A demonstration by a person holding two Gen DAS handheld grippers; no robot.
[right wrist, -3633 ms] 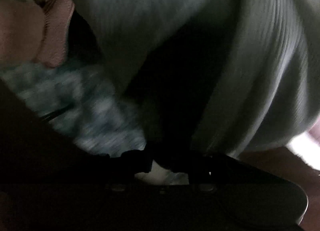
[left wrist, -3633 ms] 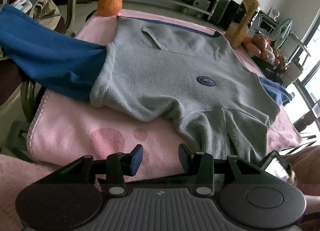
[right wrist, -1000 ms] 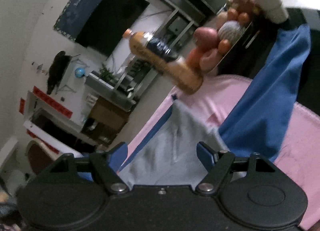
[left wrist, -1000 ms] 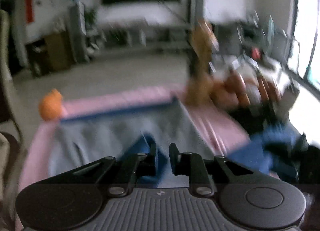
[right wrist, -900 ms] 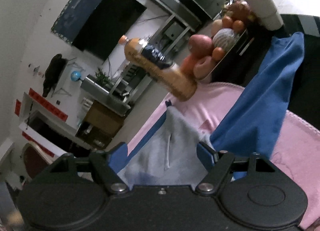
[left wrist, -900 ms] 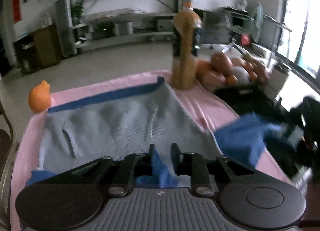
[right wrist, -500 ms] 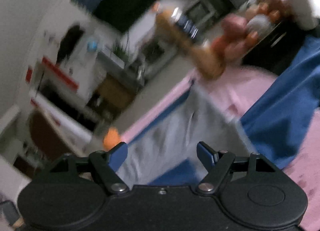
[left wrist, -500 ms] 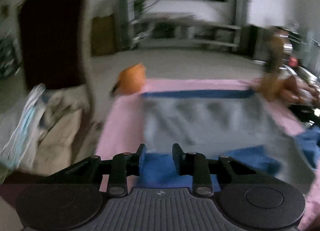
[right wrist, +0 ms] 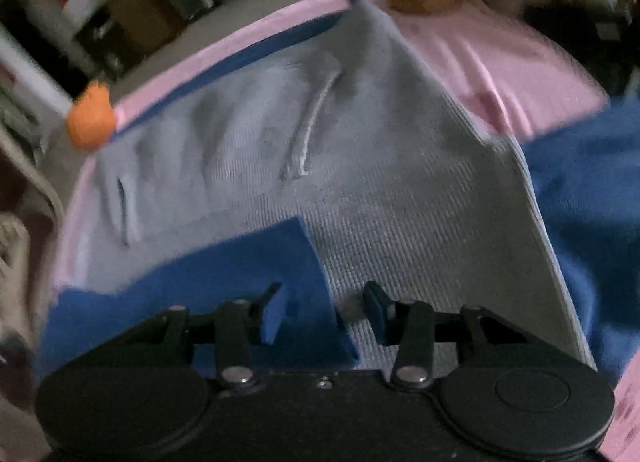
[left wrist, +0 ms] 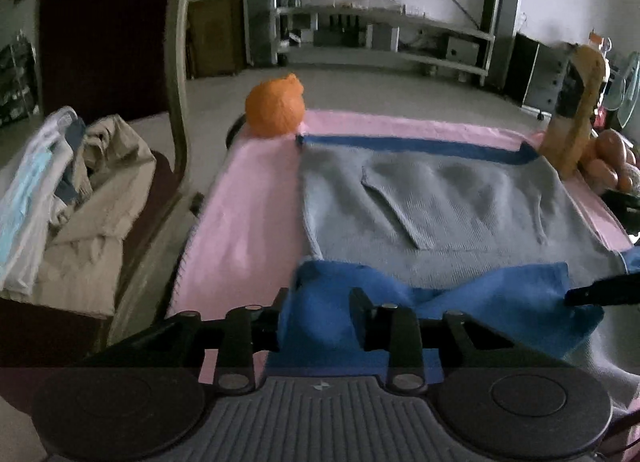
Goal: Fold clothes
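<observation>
Opening left gripper [left wrist: 318, 312] — blue sleeve [left wrist: 400, 294] between | right gripper [right wrist: 324, 308] closing — unclamped over sleeve

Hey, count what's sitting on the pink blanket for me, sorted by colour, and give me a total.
Grey with blue sleeves: 1, the sweatshirt, its left sleeve folded across it.
Orange: 1, the round knitted ball at the far corner.
Amber: 1, the drink bottle at the other far corner.
Total: 3. The fruit beyond the bottle is too blurred to count.
</observation>
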